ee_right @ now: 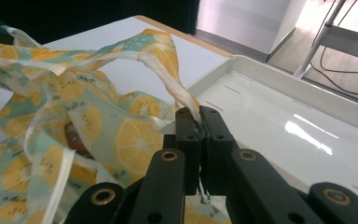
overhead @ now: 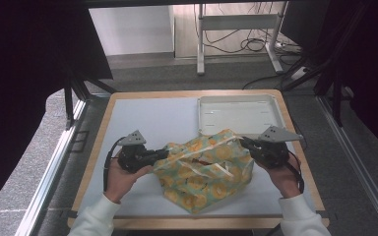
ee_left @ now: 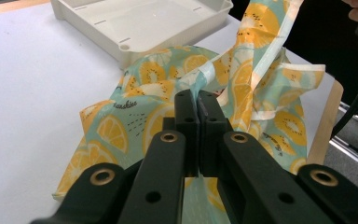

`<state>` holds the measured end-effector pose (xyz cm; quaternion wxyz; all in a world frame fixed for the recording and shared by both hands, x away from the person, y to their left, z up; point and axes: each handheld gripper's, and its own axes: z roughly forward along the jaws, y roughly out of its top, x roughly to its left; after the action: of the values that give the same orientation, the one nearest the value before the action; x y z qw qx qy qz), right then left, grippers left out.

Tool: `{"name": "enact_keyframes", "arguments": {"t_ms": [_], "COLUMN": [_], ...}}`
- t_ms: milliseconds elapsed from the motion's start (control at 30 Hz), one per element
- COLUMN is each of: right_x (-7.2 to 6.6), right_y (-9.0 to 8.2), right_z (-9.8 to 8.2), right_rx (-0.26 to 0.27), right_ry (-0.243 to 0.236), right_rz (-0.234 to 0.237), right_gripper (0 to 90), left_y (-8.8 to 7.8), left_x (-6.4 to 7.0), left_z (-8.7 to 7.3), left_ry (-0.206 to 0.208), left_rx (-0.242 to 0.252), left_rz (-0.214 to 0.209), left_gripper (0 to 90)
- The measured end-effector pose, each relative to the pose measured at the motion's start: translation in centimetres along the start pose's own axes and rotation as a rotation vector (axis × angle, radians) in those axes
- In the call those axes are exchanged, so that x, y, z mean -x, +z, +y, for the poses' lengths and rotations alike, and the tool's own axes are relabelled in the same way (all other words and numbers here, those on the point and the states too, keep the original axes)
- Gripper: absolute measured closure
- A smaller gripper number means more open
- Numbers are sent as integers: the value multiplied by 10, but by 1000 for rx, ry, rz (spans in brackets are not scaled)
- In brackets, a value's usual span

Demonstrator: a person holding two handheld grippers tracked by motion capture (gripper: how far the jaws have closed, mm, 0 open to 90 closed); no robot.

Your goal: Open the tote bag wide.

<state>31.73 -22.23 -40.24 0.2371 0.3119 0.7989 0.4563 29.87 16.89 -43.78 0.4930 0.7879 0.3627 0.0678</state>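
On the table (overhead: 128, 118), just in front of the tray (overhead: 236, 114), lay the bag (overhead: 204, 172); the left gripper (overhead: 163, 153) was clamped on its cloth, the right gripper (overhead: 243, 141) on its strap (ee_right: 172, 88)

Fruit-print bag (overhead: 204, 169) contents hidden inside

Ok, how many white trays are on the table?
1. The tray sits at the far right of the table, just behind the fruit-print bag. The bag could hide something small under it.
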Motion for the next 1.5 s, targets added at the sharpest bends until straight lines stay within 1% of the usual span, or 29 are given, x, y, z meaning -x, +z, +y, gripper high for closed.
{"name": "enact_keyframes", "arguments": {"t_ms": [67, 100, 200, 233, 300, 333, 433, 533, 600, 633, 700, 733, 767, 900, 933, 1000, 1100, 1267, 1300, 1367, 1400, 1433, 1500], "right_x": [1, 2, 2, 2, 3, 4, 5, 7, 11, 11, 13, 14, 14, 18, 19, 18, 15, 14, 13, 10, 10, 8, 6], "right_y": [3, 8, 16, 16, 20, 21, 25, 29, 38, 38, 43, 48, 48, 59, 60, 62, 68, 75, 78, 80, 80, 83, 86], "right_z": [2, 5, 12, 12, 18, 20, 24, 26, 26, 26, 27, 28, 28, 30, 29, 29, 24, 19, 17, 15, 15, 12, 8], "right_rx": [-1, -9, -16, -16, -16, -17, -26, -37, -57, -57, -68, -75, -75, -78, -81, -84, -103, -125, -137, -134, -134, -141, -150], "right_ry": [1, -7, -22, -22, -29, -29, -39, -48, -56, -56, -54, -52, -52, -53, -52, -58, -68, -67, -75, -93, -93, -114, -117], "right_rz": [1, -3, -10, -10, -19, -20, -31, -44, -58, -58, -61, -60, -60, -63, -61, -57, -46, -46, -44, -24, -24, -14, -4], "right_gripper": [865, 865, 865, 865, 866, 866, 866, 866, 866, 866, 866, 866, 866, 865, 865, 866, 865, 866, 865, 865, 865, 865, 865], "left_y": [1, 2, 4, 4, 4, 3, 2, 3, 6, 6, 7, 7, 7, 8, 10, 10, 16, 23, 25, 28, 29, 32, 33], "left_x": [-2, -4, -8, -8, -12, -14, -17, -19, -23, -23, -27, -29, -31, -38, -41, -42, -45, -49, -50, -52, -53, -55, -57], "left_z": [0, 2, 3, 3, 4, 4, 4, 4, 5, 5, 6, 6, 6, 8, 8, 8, 8, 9, 9, 8, 8, 7, 5], "left_ry": [-1, -13, -27, -27, -39, -37, -51, -52, -66, -66, -77, -81, -86, -95, -100, -100, -104, -113, -116, -120, -122, -126, -130], "left_rx": [-1, -2, 2, 2, 0, 2, 10, 10, 4, 4, 4, 4, 5, 2, -3, -4, -13, -28, -30, -37, -38, -42, -48], "left_rz": [0, -4, -13, -13, -15, -12, -11, -7, -2, -2, -1, 3, 5, 21, 28, 31, 35, 38, 41, 49, 54, 58, 61], "left_gripper": [896, 896, 896, 896, 896, 896, 897, 897, 897, 897, 897, 897, 897, 897, 897, 897, 897, 897, 898, 898, 898, 898, 898]}}
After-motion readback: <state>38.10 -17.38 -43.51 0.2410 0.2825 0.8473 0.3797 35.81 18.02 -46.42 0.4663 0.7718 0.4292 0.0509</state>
